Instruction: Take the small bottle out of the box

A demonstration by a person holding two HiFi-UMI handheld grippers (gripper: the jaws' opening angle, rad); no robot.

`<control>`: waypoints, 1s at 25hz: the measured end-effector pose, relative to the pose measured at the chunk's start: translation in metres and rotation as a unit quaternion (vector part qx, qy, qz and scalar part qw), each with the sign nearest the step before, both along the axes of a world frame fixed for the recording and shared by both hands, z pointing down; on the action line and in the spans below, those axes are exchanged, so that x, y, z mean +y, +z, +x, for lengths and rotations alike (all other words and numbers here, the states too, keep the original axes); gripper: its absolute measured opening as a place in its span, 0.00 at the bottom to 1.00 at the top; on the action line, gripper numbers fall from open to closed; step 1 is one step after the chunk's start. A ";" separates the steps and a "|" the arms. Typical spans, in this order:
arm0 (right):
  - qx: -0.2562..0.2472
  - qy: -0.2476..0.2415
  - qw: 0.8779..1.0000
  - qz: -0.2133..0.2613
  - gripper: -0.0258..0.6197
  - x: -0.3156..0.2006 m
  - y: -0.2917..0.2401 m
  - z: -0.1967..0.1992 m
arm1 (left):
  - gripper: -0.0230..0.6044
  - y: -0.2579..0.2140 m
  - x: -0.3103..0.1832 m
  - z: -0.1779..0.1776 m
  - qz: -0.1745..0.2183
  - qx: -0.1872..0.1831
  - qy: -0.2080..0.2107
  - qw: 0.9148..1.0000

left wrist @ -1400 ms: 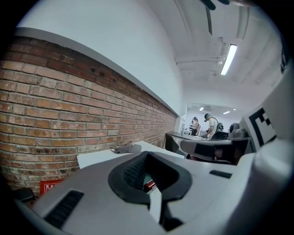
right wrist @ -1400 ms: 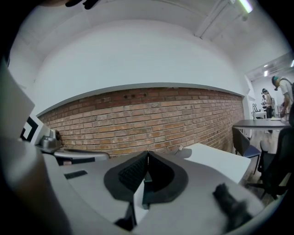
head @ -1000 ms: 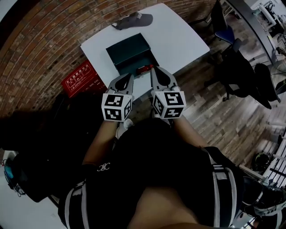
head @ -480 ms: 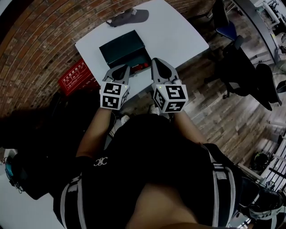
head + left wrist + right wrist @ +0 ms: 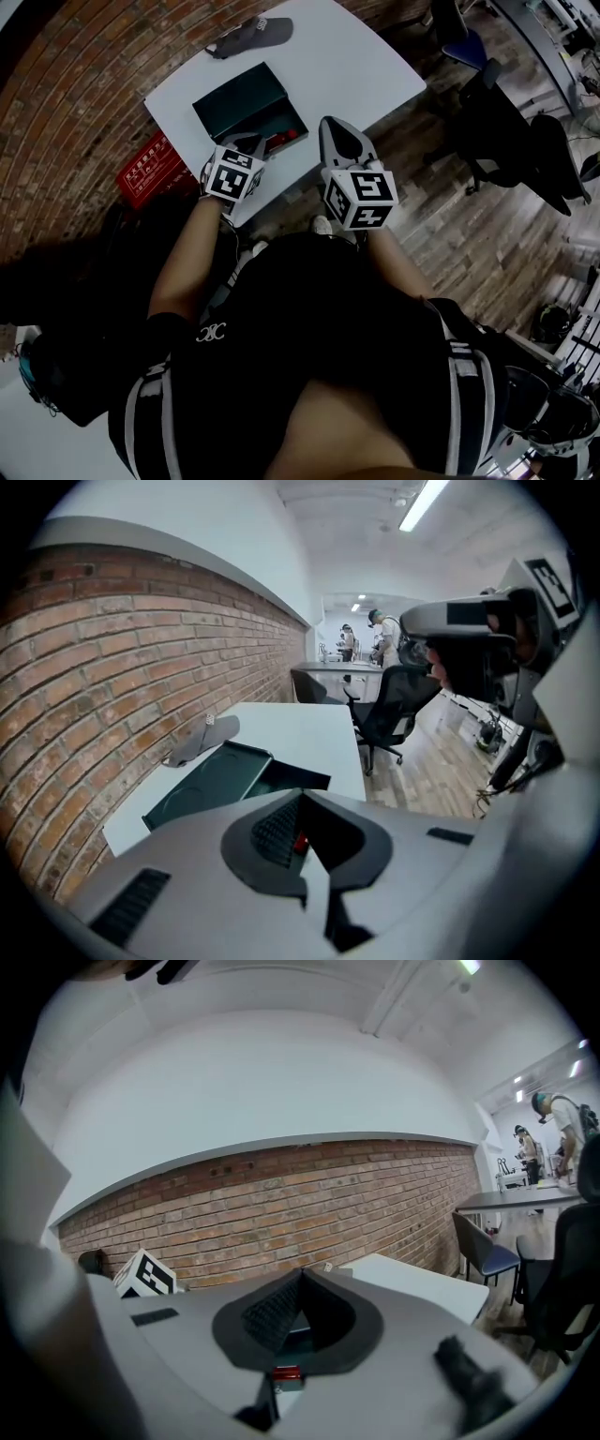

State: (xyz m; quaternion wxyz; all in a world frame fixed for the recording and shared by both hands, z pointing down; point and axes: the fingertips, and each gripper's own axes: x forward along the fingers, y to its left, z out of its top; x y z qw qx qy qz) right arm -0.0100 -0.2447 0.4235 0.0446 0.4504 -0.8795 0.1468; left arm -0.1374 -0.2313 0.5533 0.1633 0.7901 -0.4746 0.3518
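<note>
Pointing down toward the box point(image 5: 234, 97), left gripper point(image 5: 249, 142) has jaws clenched empty, as has level right gripper point(image 5: 336, 127).

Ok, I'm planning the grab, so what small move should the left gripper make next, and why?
Probably open the left gripper before it goes lower. Its jaws are together with nothing between them, and it points down at the open box, where a red item, likely the small bottle, lies at the end nearest the grippers. Shut jaws could not take it.
</note>
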 end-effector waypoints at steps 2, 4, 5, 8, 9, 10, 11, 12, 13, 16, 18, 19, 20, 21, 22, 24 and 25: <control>0.000 0.005 1.000 -0.002 0.09 0.000 0.001 0.004 | 0.05 0.012 -0.006 0.001 -0.014 -0.014 0.020 1.000; 0.000 0.012 1.000 -0.003 0.09 0.001 0.001 0.008 | 0.05 0.018 -0.011 0.002 -0.014 -0.037 0.046 0.998; 0.001 0.016 1.000 -0.005 0.09 0.001 0.002 0.011 | 0.05 0.020 -0.014 0.004 -0.011 -0.046 0.064 0.997; 0.004 0.028 1.000 -0.013 0.09 -0.002 0.007 0.021 | 0.05 0.030 -0.022 0.010 -0.015 -0.065 0.107 0.992; 0.005 0.032 0.999 -0.015 0.09 -0.003 0.008 0.024 | 0.05 0.034 -0.024 0.011 -0.020 -0.071 0.114 0.991; 0.006 0.035 0.999 -0.017 0.09 -0.005 0.009 0.027 | 0.06 0.039 -0.027 0.011 -0.026 -0.076 0.120 0.989; 0.006 0.038 0.999 -0.018 0.09 -0.005 0.009 0.030 | 0.06 0.043 -0.029 0.011 -0.032 -0.080 0.124 0.989; 0.006 0.041 0.999 -0.018 0.09 -0.006 0.009 0.032 | 0.06 0.047 -0.030 0.011 -0.041 -0.081 0.127 0.988; 0.007 0.043 0.999 -0.018 0.09 -0.007 0.010 0.034 | 0.06 0.051 -0.031 0.011 -0.048 -0.079 0.131 0.987; 0.010 0.050 0.998 -0.021 0.09 -0.009 0.012 0.039 | 0.06 0.063 -0.030 0.015 -0.070 -0.079 0.153 0.983; 0.012 0.055 0.998 -0.024 0.09 -0.010 0.014 0.041 | 0.08 0.072 -0.030 0.015 -0.080 -0.090 0.169 0.978; 0.013 0.056 0.998 -0.025 0.09 -0.010 0.015 0.042 | 0.15 0.075 -0.031 0.015 -0.082 -0.096 0.175 0.977; 0.015 0.058 0.998 -0.026 0.09 -0.011 0.015 0.043 | 0.18 0.078 -0.033 0.014 -0.083 -0.101 0.178 0.975; 0.015 0.060 0.998 -0.026 0.09 -0.012 0.015 0.044 | 0.19 0.080 -0.035 0.013 -0.085 -0.104 0.180 0.974; 0.016 0.062 0.998 -0.026 0.09 -0.012 0.015 0.045 | 0.20 0.083 -0.036 0.013 -0.089 -0.106 0.180 0.974; 0.019 0.066 0.997 -0.027 0.09 -0.012 0.015 0.048 | 0.22 0.088 -0.040 0.013 -0.100 -0.107 0.182 0.972; 0.020 0.069 0.997 -0.027 0.09 -0.012 0.016 0.050 | 0.24 0.089 -0.043 0.014 -0.103 -0.108 0.186 0.971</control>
